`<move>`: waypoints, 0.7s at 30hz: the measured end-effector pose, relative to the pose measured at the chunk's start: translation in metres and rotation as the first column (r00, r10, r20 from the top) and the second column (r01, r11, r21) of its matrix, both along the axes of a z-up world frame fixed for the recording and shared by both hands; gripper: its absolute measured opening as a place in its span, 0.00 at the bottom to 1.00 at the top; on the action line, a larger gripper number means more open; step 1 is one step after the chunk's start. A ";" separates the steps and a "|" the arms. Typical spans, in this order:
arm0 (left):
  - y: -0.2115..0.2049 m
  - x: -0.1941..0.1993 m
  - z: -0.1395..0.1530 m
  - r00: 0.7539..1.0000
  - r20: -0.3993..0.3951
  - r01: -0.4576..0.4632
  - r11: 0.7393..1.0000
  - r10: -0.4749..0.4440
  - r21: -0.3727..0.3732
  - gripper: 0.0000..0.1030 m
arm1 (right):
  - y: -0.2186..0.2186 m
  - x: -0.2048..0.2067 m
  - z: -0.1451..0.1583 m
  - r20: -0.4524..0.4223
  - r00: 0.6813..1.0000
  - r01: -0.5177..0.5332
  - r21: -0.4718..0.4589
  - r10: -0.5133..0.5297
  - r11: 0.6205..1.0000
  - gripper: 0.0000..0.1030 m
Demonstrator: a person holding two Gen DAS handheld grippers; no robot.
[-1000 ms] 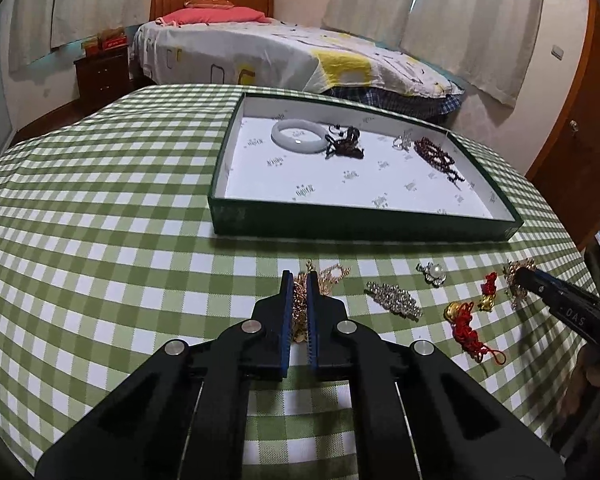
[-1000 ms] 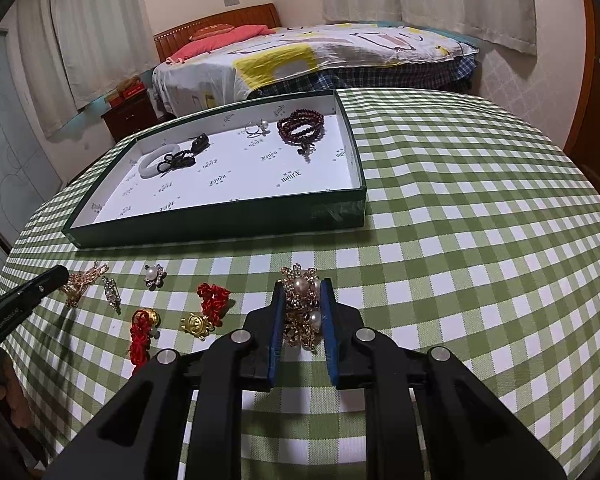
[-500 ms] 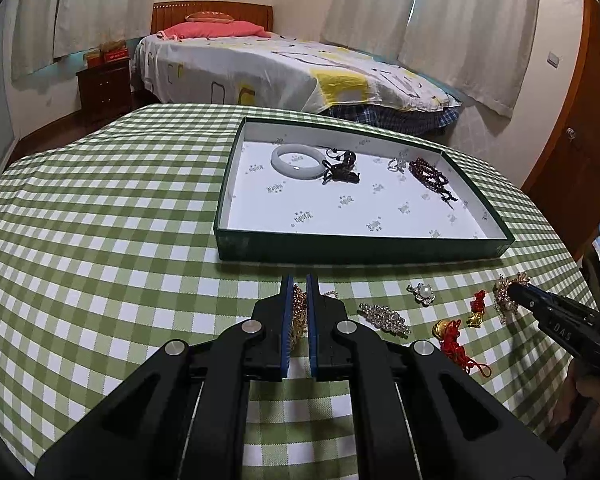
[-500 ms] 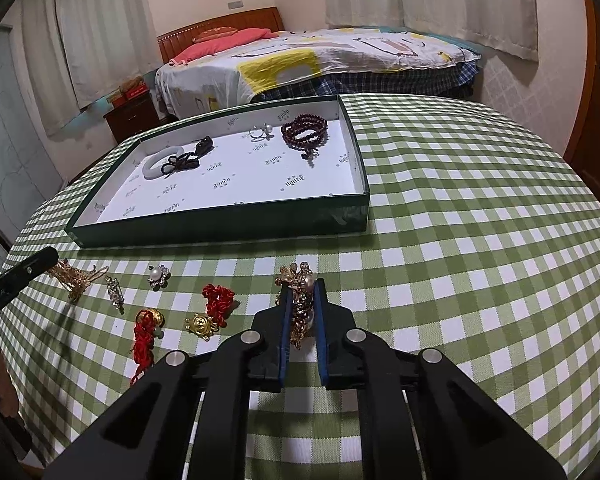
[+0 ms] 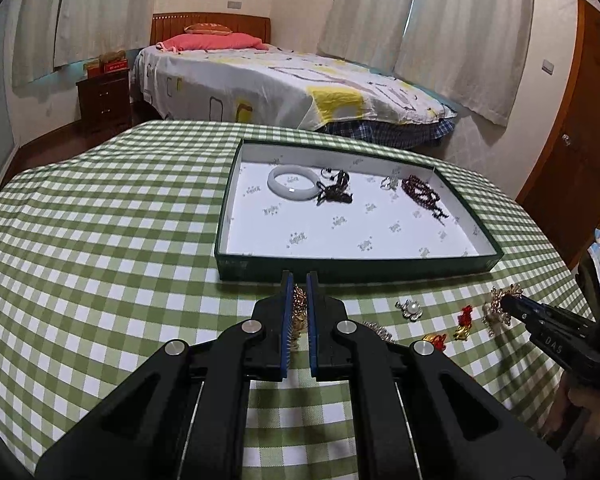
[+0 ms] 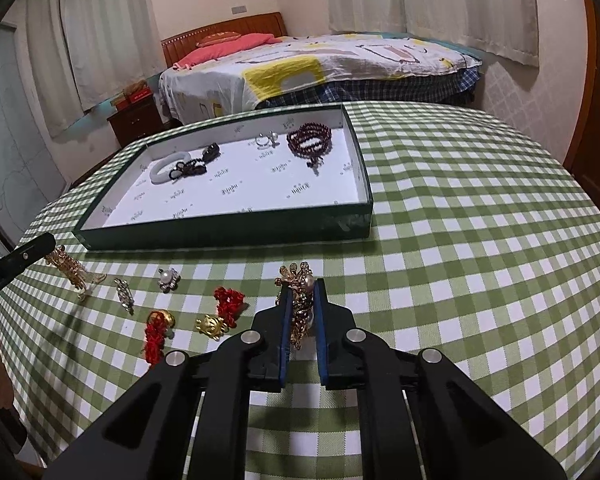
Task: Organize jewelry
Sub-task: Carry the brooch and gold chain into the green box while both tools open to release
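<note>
- Left tongs (image 5: 297,280) clenched on a gold chain ornament (image 5: 299,312), mostly hidden between the pads, just short of the green tray (image 5: 356,270).
- Right tongs (image 6: 303,292) grasping a gold pearl brooch (image 6: 300,280); its lower part is obscured.
- Loose red knot charm (image 6: 229,300) and pearl brooch (image 6: 169,279) lie between, on the table (image 6: 480,240).

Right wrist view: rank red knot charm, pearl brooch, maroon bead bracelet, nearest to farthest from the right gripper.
1. red knot charm, on the cloth just left of the right gripper.
2. pearl brooch, farther left on the cloth.
3. maroon bead bracelet, inside the green tray, at its far right end.
</note>
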State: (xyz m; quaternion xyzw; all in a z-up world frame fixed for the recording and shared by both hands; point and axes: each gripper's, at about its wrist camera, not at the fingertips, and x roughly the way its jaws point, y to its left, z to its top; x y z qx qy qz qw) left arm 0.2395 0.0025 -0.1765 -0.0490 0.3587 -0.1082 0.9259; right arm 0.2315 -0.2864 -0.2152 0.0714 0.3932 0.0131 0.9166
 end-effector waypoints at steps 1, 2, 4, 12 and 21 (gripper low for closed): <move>0.000 0.000 0.002 1.000 0.005 0.001 1.000 -0.001 0.000 0.07 | 0.000 0.000 0.002 0.005 1.000 -0.001 0.000 0.001 1.000 0.11; 0.000 0.000 0.004 1.000 0.011 0.002 1.000 -0.002 0.000 0.07 | 0.000 0.000 0.005 0.013 1.000 -0.002 0.001 0.002 1.000 0.11; -0.001 -0.001 0.010 1.000 0.024 0.004 1.000 -0.003 -0.003 0.07 | 0.000 -0.001 0.010 0.024 1.000 -0.003 0.002 0.003 1.000 0.11; -0.004 -0.003 0.034 0.997 0.078 0.019 1.000 -0.018 -0.016 0.07 | 0.000 0.000 0.031 0.073 0.997 -0.007 0.006 0.007 1.000 0.11; -0.008 0.011 0.065 0.986 0.162 0.038 0.999 -0.034 -0.019 0.07 | 0.001 0.016 0.061 0.146 0.989 -0.019 0.009 0.017 1.000 0.11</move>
